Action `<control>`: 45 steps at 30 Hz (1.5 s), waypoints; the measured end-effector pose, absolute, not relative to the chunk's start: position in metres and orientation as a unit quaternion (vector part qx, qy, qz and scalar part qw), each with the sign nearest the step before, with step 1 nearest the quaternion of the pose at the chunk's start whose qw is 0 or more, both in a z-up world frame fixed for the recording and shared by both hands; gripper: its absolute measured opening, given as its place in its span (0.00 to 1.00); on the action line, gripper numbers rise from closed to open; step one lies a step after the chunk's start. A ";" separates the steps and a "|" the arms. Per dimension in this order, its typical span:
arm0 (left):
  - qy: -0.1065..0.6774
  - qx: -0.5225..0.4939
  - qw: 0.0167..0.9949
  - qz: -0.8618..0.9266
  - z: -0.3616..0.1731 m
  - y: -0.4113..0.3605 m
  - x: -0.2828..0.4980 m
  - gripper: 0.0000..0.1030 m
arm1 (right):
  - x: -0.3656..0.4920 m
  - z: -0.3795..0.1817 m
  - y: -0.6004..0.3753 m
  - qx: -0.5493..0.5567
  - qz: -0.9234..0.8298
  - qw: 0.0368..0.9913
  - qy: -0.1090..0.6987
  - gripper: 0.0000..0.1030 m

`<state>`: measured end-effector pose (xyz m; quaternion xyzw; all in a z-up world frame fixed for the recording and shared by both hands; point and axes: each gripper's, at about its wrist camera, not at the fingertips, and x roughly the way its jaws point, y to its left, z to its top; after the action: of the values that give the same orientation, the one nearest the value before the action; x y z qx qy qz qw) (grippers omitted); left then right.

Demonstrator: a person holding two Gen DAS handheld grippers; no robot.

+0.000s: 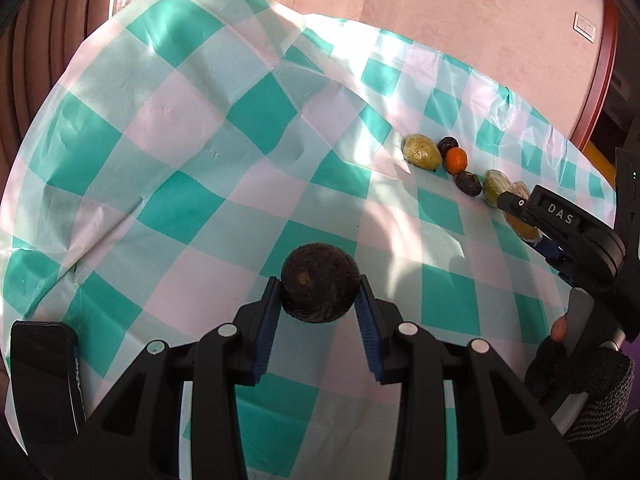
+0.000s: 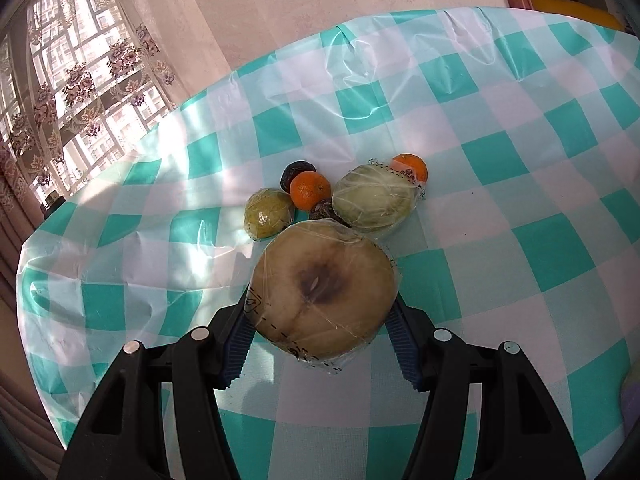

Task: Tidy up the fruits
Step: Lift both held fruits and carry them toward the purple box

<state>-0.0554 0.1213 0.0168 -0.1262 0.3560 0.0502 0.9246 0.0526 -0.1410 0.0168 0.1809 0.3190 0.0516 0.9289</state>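
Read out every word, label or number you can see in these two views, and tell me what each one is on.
"DAS": white letters on the black right gripper, seen in the left wrist view.
White lettering on the edge of the black device at lower left: too sideways and blurred to read.
Printed marks on the plastic wrap of the held pale fruit: too small to read.
Light switch: no text.

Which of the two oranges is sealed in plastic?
The far-right orange, behind the wrapped green fruit. The other orange sits bare.
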 end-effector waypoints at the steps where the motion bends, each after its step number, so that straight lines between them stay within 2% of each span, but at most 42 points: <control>1: 0.356 -0.130 0.924 0.048 0.017 0.122 -0.056 0.37 | 0.050 0.016 -0.140 0.181 0.054 0.928 0.321 0.58; 16: 0.359 -0.137 0.922 0.037 0.015 0.126 -0.055 0.37 | 0.007 0.014 -0.123 0.153 0.113 0.925 0.328 0.58; 45: 0.367 -0.143 0.917 0.062 0.002 0.121 -0.051 0.37 | 0.004 0.009 -0.148 0.120 0.212 0.908 0.342 0.58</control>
<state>-0.0514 0.1207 0.0024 -0.1432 0.3674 0.0618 0.9169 0.0043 -0.1476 0.0093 0.1199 0.3418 0.2123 0.9076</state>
